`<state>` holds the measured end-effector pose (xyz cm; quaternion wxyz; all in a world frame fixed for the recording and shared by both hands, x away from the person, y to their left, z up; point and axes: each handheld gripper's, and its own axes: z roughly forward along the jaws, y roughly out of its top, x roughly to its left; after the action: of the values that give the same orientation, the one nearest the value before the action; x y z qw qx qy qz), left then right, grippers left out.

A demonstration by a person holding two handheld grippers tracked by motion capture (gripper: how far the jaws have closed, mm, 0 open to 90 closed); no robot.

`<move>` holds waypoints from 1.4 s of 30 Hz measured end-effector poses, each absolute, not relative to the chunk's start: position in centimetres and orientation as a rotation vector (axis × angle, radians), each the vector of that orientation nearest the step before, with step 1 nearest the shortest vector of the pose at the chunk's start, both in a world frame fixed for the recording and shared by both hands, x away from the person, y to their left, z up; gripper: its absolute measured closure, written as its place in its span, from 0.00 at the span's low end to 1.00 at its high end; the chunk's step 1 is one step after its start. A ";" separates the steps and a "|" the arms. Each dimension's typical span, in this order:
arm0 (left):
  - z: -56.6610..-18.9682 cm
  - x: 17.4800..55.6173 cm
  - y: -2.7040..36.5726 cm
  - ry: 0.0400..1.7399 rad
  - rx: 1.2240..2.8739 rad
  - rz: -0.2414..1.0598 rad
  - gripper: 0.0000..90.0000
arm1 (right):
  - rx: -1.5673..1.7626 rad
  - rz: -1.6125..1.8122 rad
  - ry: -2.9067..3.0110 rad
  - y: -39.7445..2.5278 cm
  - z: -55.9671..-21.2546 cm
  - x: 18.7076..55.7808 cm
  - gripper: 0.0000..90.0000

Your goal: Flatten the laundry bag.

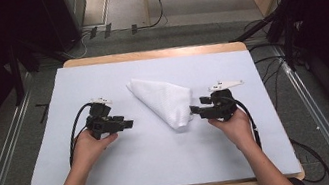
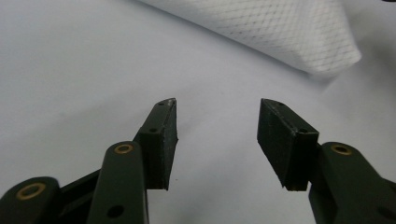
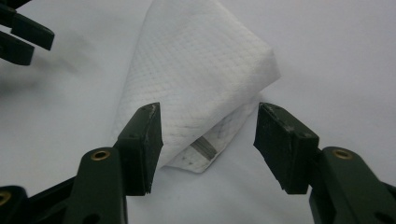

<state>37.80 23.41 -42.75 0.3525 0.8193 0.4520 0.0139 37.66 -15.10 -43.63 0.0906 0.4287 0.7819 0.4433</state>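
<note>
- The right gripper [image 1: 195, 110] is held low at about 3 o'clock on the table, jaws spread and empty, aimed at the near corner of the folded cloth [image 1: 164, 100]; in the right gripper view that corner [image 3: 196, 158] lies just ahead of the gap between the jaws, apparently untouched.
- This aim is judged to prepare a pinch on the loose layered corner, where the layers can be caught most easily.
- The left gripper [image 1: 130, 124] is held at about 9 o'clock, jaws likewise parted and holding nothing; in the left gripper view the cloth [image 2: 280, 32] lies beyond its tips at about 1 o'clock, apart from them.
- Its stand-off position is judged to leave it ready to steady or take a second edge.
- The cloth, a white textured wedge, lies at the table's centre, between the two grippers, its narrow end toward 5 o'clock.
- It rests on a pale sheet [image 1: 163, 158] covering the wooden table [image 1: 156, 53].
- Count: two grippers, two hands, one cloth, one sheet, one table.
</note>
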 end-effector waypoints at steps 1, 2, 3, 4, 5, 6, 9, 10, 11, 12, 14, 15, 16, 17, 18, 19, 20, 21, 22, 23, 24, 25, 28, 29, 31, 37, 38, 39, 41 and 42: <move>-42.8 37.8 23.4 1.164 2.115 0.041 0.51 | 1.281 1.318 2.332 -15.0 -43.6 37.7 0.49; -42.9 37.9 23.4 1.161 2.113 0.053 0.50 | 1.293 1.315 2.330 -15.0 -43.5 37.8 0.50; -42.9 37.9 23.4 1.161 2.113 0.053 0.49 | 1.293 1.315 2.330 -15.0 -43.5 37.8 0.50; -42.9 37.9 23.4 1.149 2.112 0.054 0.49 | 1.314 1.331 2.315 -15.2 -43.4 37.7 0.51; -42.9 37.9 23.4 1.148 2.110 0.059 0.48 | 1.324 1.338 2.312 -15.2 -43.3 37.7 0.51; -42.9 37.9 23.4 1.148 2.110 0.059 0.48 | 1.329 1.335 2.313 -15.3 -43.3 37.7 0.52; -42.8 38.1 23.1 1.121 2.113 0.039 0.46 | 1.349 1.327 2.312 -15.4 -43.5 37.6 0.52; -42.8 38.1 23.0 1.112 2.119 0.046 0.46 | 1.353 1.319 2.316 -15.4 -43.5 37.6 0.52; -42.8 38.1 23.0 1.108 2.121 0.047 0.45 | 1.354 1.306 2.321 -15.4 -43.5 37.6 0.52; -42.8 38.1 22.9 1.101 2.120 0.049 0.45 | 1.352 1.302 2.320 -15.4 -43.5 37.6 0.52; -42.7 38.2 22.9 1.100 2.112 0.038 0.44 | 1.355 1.295 2.320 -15.3 -43.6 37.5 0.52; -42.7 38.3 22.9 1.100 2.110 0.032 0.44 | 1.354 1.292 2.322 -15.3 -43.6 37.5 0.52; -42.6 38.4 23.0 1.098 2.108 0.029 0.42 | 1.350 1.290 2.323 -15.3 -43.6 37.4 0.52; -42.6 38.4 23.0 1.100 2.105 0.024 0.41 | 1.348 1.287 2.327 -15.3 -43.6 37.4 0.52; -42.6 38.5 23.0 1.100 2.101 0.022 0.41 | 1.347 1.285 2.328 -15.3 -43.6 37.4 0.52; -42.6 38.5 23.0 1.100 2.101 0.022 0.40 | 1.347 1.285 2.328 -15.3 -43.6 37.4 0.52; -42.6 38.6 23.1 1.107 2.089 0.010 0.39 | 1.341 1.284 2.329 -15.4 -43.6 37.4 0.52; -42.6 38.6 23.1 1.107 2.089 0.010 0.39 | 1.341 1.284 2.329 -15.4 -43.6 37.4 0.52; -42.6 38.6 23.1 1.108 2.088 0.010 0.39 | 1.338 1.286 2.326 -15.4 -43.6 37.4 0.52; -42.6 38.6 23.2 1.107 2.077 0.002 0.38 | 1.338 1.287 2.323 -15.4 -43.6 37.4 0.52; -42.5 38.6 23.3 1.106 2.071 0.001 0.37 | 1.336 1.286 2.323 -15.4 -43.6 37.4 0.52; -42.5 38.6 23.3 1.106 2.070 -0.001 0.37 | 1.335 1.284 2.323 -15.4 -43.6 37.4 0.52; -42.6 38.6 23.3 1.107 2.072 -0.005 0.36 | 1.332 1.282 2.322 -15.3 -43.6 37.4 0.52; -42.6 38.5 23.3 1.108 2.080 0.000 0.36 | 1.328 1.279 2.324 -15.3 -43.6 37.5 0.52; -42.6 38.5 23.3 1.107 2.080 0.001 0.36 | 1.326 1.275 2.327 -15.3 -43.6 37.4 0.52; -42.6 38.5 23.2 1.101 2.099 0.005 0.37 | 1.331 1.272 2.323 -15.3 -43.6 37.4 0.52; -42.6 38.5 23.3 1.100 2.106 0.008 0.37 | 1.326 1.271 2.324 -15.3 -43.6 37.5 0.52; -42.6 38.5 23.3 1.100 2.106 0.008 0.37 | 1.326 1.270 2.324 -15.3 -43.6 37.5 0.52; -42.6 38.5 23.2 1.099 2.109 0.011 0.38 | 1.322 1.269 2.323 -15.3 -43.6 37.5 0.52; -42.6 38.5 23.2 1.100 2.110 0.013 0.38 | 1.321 1.270 2.324 -15.3 -43.6 37.5 0.52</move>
<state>38.47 23.24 -42.62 0.3717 0.8232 0.4291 0.0052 37.48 -15.26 -43.59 0.0910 0.4445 0.7819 0.4274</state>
